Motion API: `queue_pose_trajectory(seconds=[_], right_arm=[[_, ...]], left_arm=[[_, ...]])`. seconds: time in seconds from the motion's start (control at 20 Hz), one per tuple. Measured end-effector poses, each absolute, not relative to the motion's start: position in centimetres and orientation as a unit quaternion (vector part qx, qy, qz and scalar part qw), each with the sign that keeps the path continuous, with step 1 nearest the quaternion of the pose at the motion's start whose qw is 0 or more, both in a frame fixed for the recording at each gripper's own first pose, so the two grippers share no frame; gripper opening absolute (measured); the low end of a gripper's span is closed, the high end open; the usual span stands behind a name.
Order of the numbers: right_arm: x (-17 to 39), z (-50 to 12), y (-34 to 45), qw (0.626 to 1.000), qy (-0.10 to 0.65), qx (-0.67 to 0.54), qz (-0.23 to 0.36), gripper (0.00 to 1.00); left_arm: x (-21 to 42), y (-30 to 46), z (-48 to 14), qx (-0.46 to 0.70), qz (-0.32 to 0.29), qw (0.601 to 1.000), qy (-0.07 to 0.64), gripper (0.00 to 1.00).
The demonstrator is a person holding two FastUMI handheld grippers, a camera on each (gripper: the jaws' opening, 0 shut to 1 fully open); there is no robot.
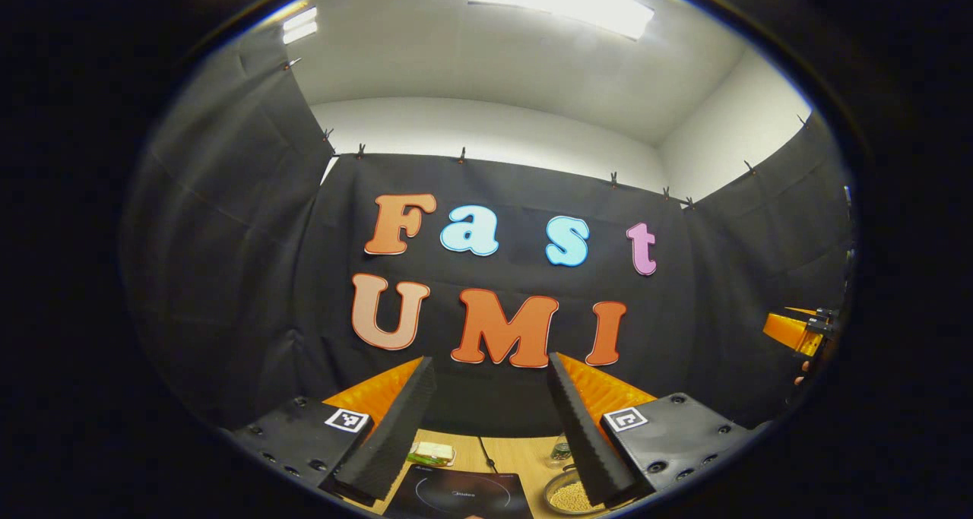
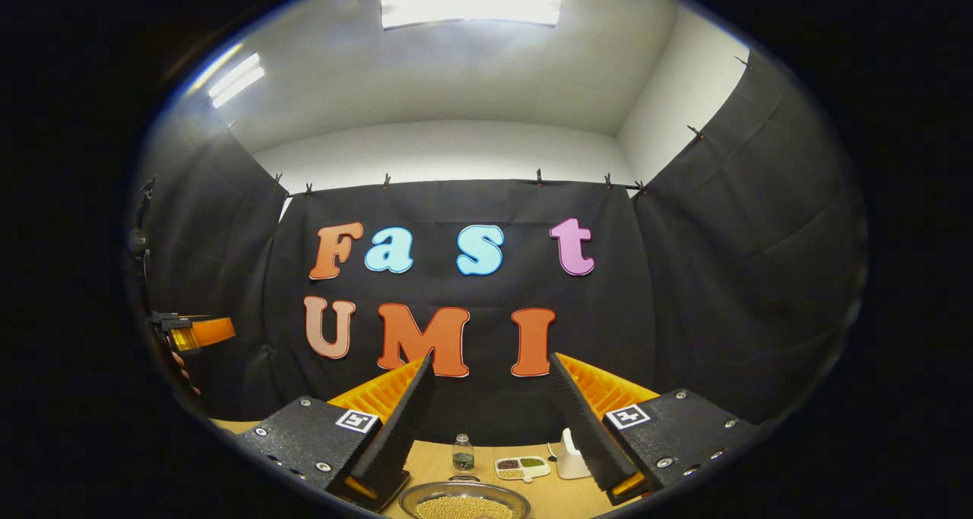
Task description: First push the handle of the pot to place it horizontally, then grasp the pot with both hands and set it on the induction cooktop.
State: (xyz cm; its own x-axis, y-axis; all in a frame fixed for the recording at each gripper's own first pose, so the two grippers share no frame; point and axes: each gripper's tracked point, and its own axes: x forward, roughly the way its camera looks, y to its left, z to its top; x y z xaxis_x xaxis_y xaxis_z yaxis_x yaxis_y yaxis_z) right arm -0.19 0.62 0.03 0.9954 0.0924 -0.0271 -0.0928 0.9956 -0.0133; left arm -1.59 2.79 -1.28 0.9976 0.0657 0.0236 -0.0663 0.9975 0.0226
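Note:
The pot [image 2: 464, 504] is a round metal vessel holding small yellowish grains; it lies low between my right gripper's fingers, cut off by the bottom edge, its handle hidden. In the left gripper view the pot [image 1: 566, 495] sits partly behind the right-hand finger [image 1: 585, 435]. Left of it is the black induction cooktop [image 1: 456, 495] with a ring mark, flat on the wooden table [image 1: 524, 454]. My left gripper [image 1: 490, 361] is open, raised and holding nothing. My right gripper [image 2: 491, 359] is open too, also above the table.
A small bottle [image 2: 462, 452], a divided dish of grains [image 2: 521, 467] and a white object [image 2: 568, 458] stand behind the pot. A small green and white packet [image 1: 432, 453] lies beyond the cooktop. The right gripper [image 1: 798, 329] appears at the far right, the left gripper [image 2: 190, 333] at the far left.

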Motion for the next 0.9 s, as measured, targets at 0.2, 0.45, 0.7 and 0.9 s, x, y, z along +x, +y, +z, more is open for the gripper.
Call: queue_pose_trajectory(seconds=[0.2,0.45,0.7,0.9], right_arm=[[-0.2,0.1,0.7,0.999,0.006,-0.005,0.049,0.93],[0.0,0.0,0.7,0.999,0.003,0.001,0.047,0.93],[0.4,-1.5,0.7,0.999,0.02,0.003,0.046,0.93],[1.5,-3.2,1.0,0.998,0.037,0.0,0.048,0.93]], left_arm=[[-1.3,2.4,-1.5,0.01,0.028,0.999,-0.011,0.96],[-1.0,2.7,-1.7,0.001,0.028,1.0,-0.014,0.96],[-1.1,2.9,-1.2,-0.013,0.034,0.999,-0.03,0.96],[-0.5,3.2,-2.2,-0.02,0.035,0.999,-0.022,0.96]])
